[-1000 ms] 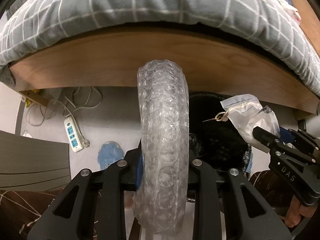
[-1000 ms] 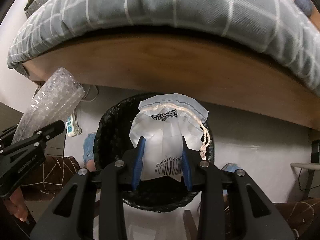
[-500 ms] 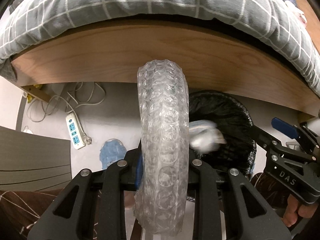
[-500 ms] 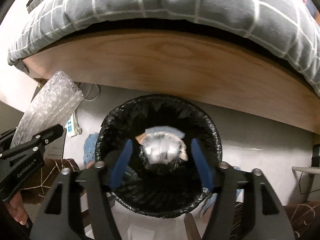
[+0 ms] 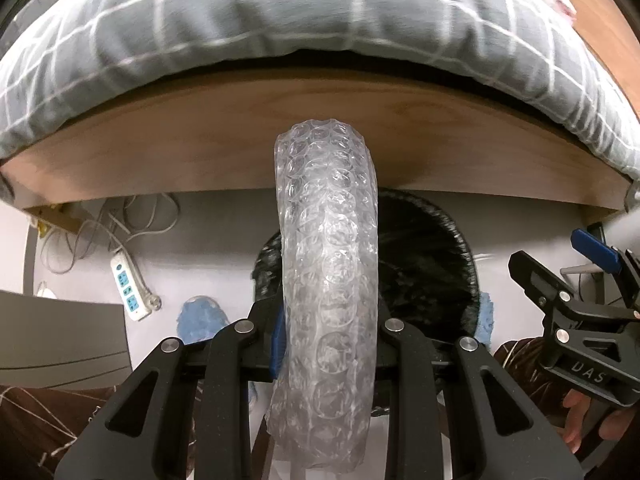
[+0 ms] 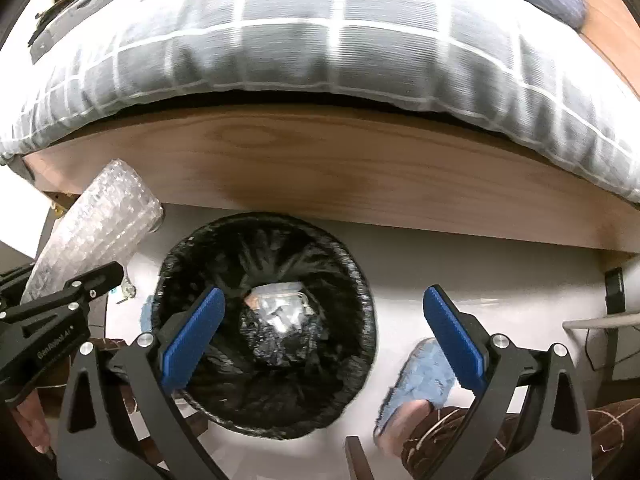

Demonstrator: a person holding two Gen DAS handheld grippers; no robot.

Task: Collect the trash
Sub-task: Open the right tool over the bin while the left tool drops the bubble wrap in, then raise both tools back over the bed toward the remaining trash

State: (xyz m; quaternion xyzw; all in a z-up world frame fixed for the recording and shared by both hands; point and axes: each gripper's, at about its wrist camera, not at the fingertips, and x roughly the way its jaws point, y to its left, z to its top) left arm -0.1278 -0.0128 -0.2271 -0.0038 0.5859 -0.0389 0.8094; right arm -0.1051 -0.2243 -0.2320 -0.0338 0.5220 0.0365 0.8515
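My left gripper (image 5: 328,320) is shut on a roll of bubble wrap (image 5: 330,264) that stands up between its fingers, held over the left rim of a black-lined trash bin (image 5: 432,260). In the right wrist view the bin (image 6: 192,256) sits on the floor below the bed frame, and a white plastic pouch (image 6: 280,312) lies at its bottom. My right gripper (image 6: 324,320) is open wide and empty above the bin's right side. The bubble wrap (image 6: 96,232) and the left gripper (image 6: 116,274) show at the left there.
A wooden bed frame (image 6: 320,168) with a grey checked duvet (image 6: 320,40) overhangs the bin. A power strip (image 5: 128,284) and cables lie on the floor at left. Blue slippers (image 6: 420,380) and the person's legs are beside the bin. A grey cabinet (image 5: 60,332) stands at left.
My right gripper opened and let go of the white pouch, which fell into the bin. The right gripper has spread wide and shifted right. The left gripper moved over the bin with the bubble wrap.
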